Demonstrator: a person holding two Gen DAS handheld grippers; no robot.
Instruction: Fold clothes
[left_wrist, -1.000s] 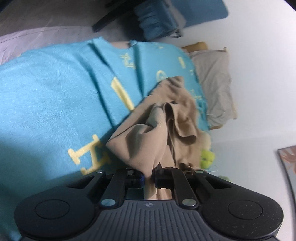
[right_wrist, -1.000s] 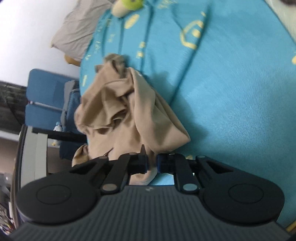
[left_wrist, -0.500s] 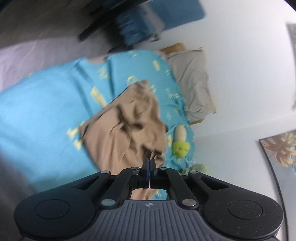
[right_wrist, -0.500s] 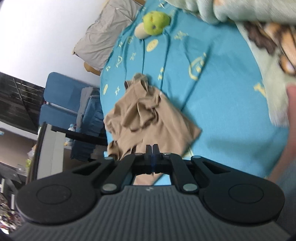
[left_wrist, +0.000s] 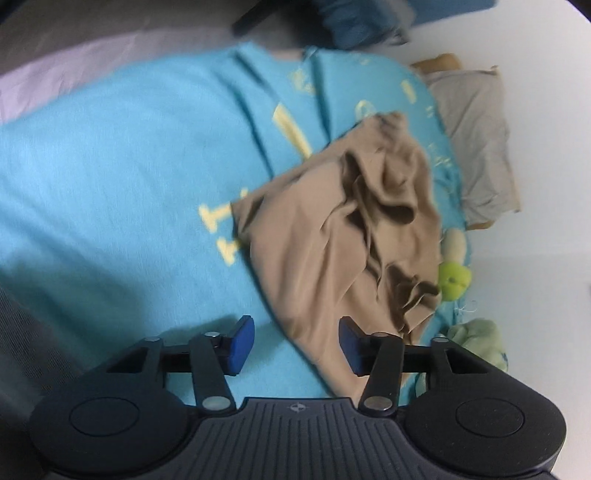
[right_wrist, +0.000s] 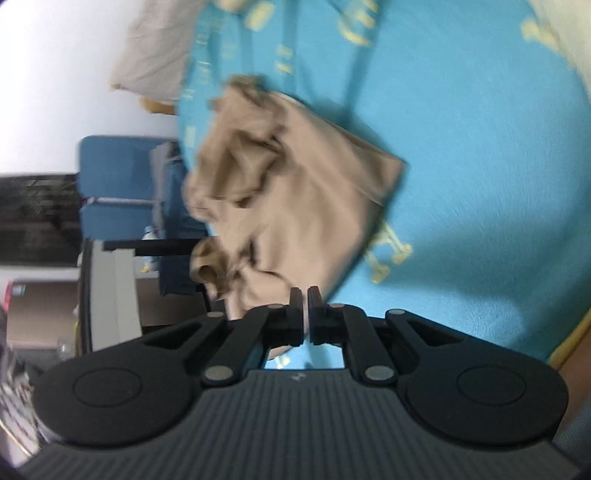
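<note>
Currently between grasps, by my read. Left wrist view: left claw (left_wrist: 291, 345) spread wide, holding nothing, hovering over the near edge of the tan garment (left_wrist: 332, 236), which lies crumpled on the blue blanket (left_wrist: 110, 184) on the bed. Right wrist view: right claw (right_wrist: 305, 314) nearly closed, thin gap, nothing between the fingers; garment just beyond. Next: each claw needs a corner or hem. No containers visible.

A turquoise bedspread (left_wrist: 122, 177) with pale yellow motifs fills most of both views. At the right of the left-wrist view, a grey pillow (left_wrist: 476, 140) lies against a plain white wall (left_wrist: 535, 55), soft toys (left_wrist: 452, 275) below it. At middle left in the right-wrist view stands blue furniture (right_wrist: 110, 173), a dark panel (right_wrist: 37, 218) beside it.
</note>
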